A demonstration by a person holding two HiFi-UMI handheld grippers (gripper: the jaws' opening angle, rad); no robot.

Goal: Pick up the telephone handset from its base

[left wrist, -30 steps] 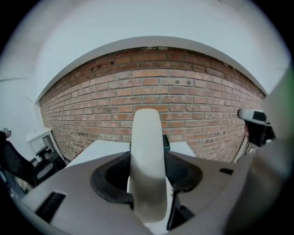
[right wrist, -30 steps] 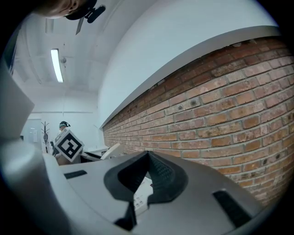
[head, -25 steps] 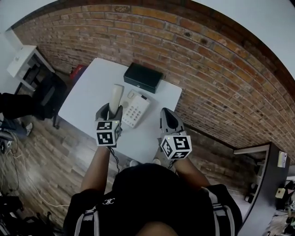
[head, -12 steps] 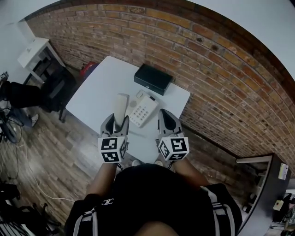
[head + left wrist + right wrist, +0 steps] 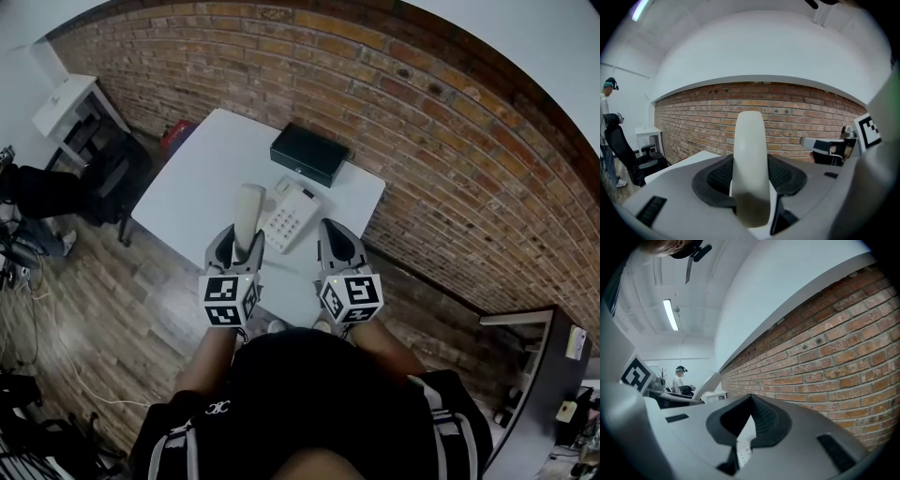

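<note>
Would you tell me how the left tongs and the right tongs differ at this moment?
The left tongs are shut on the cream plastic telephone handset, held upright; the right tongs are shut tip to tip on nothing. In the head view the left tongs lie left of the white push-button telephone base, the right tongs right of it. Both are grey and carry a cube with square markers.
</note>
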